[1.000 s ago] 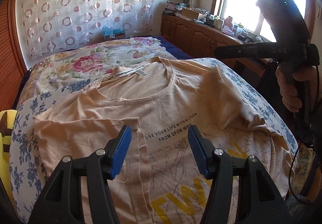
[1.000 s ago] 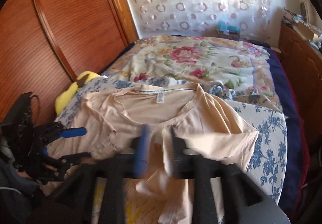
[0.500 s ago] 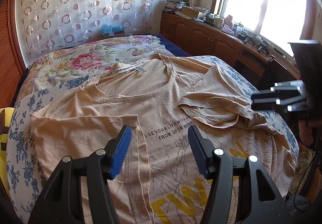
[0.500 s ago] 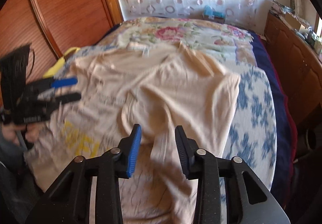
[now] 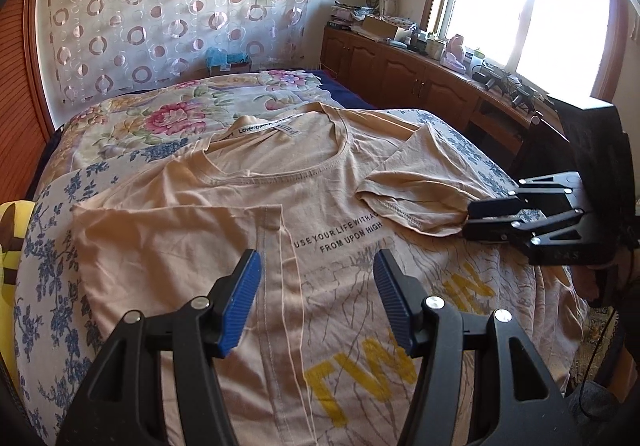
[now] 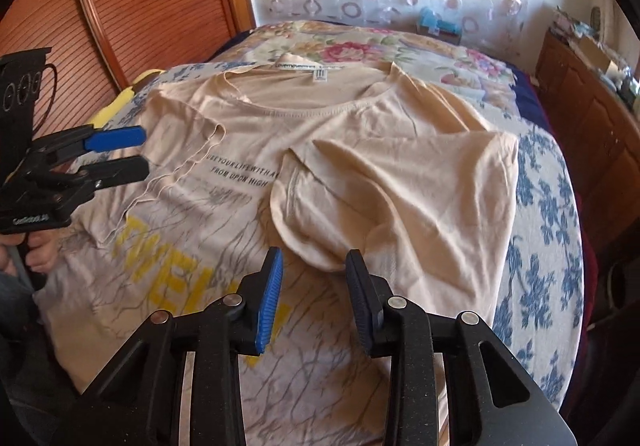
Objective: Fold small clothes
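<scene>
A beige T-shirt [image 5: 328,205] with black lettering and a yellow print lies face up on the bed. Both sleeves are folded in over the chest: the left sleeve [image 5: 168,230] and the right sleeve [image 6: 400,185]. My left gripper [image 5: 316,262] hovers open over the shirt's middle with nothing between its fingers; in the right wrist view the left gripper [image 6: 142,153] stands at the shirt's left side. My right gripper [image 6: 314,260] is low at the rounded fold of the right sleeve. Its jaws stand narrowly apart, the fold's edge lies between the tips, and the pads do not press it.
The bed has a blue-flowered sheet [image 6: 540,246] and a floral quilt [image 5: 172,113] beyond the collar. A yellow plush toy [image 5: 10,238] lies at the bed's left edge. Wooden cabinets [image 5: 420,81] with clutter run under the window. A slatted wooden door [image 6: 140,5] stands at the left.
My right gripper came down from above and now sits at the shirt's right side. The right sleeve now lies folded over the chest. The right jaws narrowed. My left gripper stayed put.
</scene>
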Available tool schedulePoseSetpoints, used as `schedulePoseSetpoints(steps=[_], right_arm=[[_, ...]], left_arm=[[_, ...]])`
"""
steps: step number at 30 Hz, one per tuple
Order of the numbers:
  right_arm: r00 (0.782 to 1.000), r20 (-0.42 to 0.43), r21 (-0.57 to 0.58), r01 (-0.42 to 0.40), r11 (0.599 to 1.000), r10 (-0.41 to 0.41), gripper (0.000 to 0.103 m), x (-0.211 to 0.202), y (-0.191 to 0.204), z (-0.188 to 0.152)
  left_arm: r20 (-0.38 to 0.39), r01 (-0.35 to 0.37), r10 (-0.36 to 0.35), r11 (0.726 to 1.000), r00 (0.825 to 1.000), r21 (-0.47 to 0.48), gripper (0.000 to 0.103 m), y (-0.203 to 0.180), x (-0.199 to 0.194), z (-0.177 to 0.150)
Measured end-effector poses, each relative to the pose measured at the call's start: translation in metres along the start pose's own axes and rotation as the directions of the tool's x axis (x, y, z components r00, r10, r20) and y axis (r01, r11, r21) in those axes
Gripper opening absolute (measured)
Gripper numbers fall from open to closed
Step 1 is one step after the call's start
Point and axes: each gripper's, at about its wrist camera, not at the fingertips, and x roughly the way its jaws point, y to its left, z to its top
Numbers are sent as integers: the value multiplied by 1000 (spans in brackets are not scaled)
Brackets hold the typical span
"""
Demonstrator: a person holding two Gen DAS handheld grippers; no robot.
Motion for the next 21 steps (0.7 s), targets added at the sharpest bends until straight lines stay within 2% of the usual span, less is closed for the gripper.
schedulePoseSetpoints(steps=[2, 7, 10, 12, 14, 17, 21], right_arm=[[1000, 2, -29, -22, 999, 23, 32, 3, 4, 2], [1000, -5, -105, -8, 994, 8, 30, 5, 13, 4], [999, -48, -123, 16, 992, -22, 25, 16, 9, 3], [996, -84, -137, 27, 990, -39, 9, 24, 7, 2], [994, -99, -142, 28, 989, -42, 3, 25, 6, -2], [995, -95, -122, 0, 993, -12, 1, 19, 7, -5], [992, -61, -72, -112, 991, 108, 0, 4, 19, -3]], left_arm=[[0, -1, 1, 1000, 1000, -1, 59, 0, -1, -1], [4, 1, -1, 1000, 1000, -9, 59, 3, -6, -5], [3, 2, -2, 1000, 1000, -11, 59, 3, -5, -6], [3, 2, -2, 1000, 1000, -12, 59, 4, -6, -7], [5, 3, -3, 1000, 1000, -13, 59, 4, -7, -8], [5, 0, 0, 1000, 1000, -19, 59, 6, -7, -9], [5, -2, 2, 1000, 1000, -27, 59, 10, -7, -10]])
